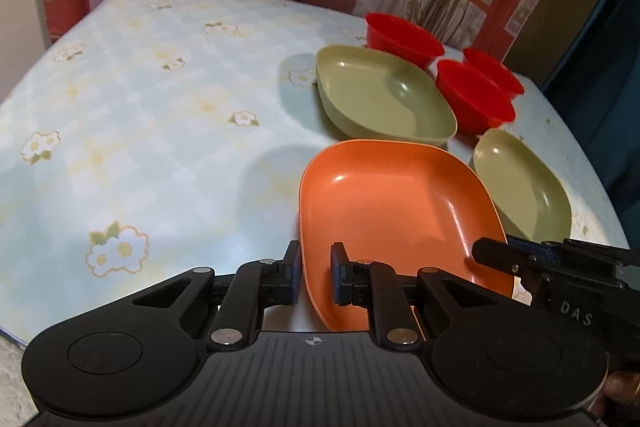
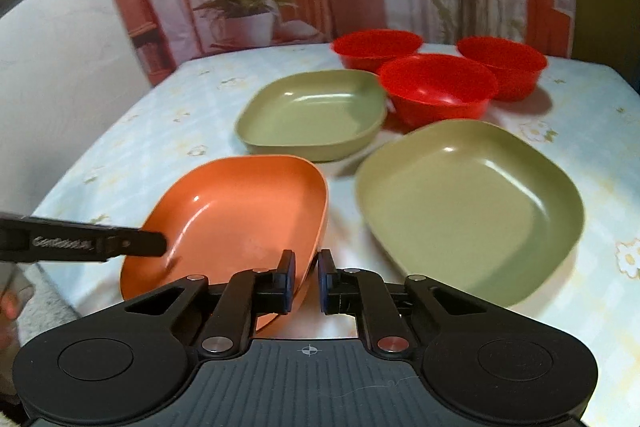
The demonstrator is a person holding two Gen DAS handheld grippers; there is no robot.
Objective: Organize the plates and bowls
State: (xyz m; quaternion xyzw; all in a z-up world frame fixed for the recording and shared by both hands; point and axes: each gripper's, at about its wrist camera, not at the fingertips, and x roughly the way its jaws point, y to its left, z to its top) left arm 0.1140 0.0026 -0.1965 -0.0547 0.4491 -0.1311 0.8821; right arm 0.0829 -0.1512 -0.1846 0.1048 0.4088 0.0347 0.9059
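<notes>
Orange plate (image 1: 396, 211) held between two grippers at the near edge of the flowered tablecloth (image 1: 132, 99). We see the left gripper (image 1: 316, 277) with its jaws straddling the plate's near-left rim, one pad outside the wall and one inside, narrowed to a pinch on it. From the right wrist view, the right gripper (image 2: 307, 281) straddles the opposite near rim in the same way, jaws close together about the wall; whether they press it firmly we cannot tell. The plate sits tilted, its near side raised.

Beyond it lie two green plates: the farther one (image 2: 316, 115) beside the red bowls, the nearer one (image 2: 472, 207) just to the right of the orange plate. Three red bowls (image 2: 438, 87) stand grouped at the far right, the front one touching or nearly touching the farther green plate.

We judge the step in hand to be carrying the orange plate onto a green one to begin a stack. To do this well, we would keep both pinches level, clear the green rim before descending, align the rounded corners, and release only once the plate is nested.
</notes>
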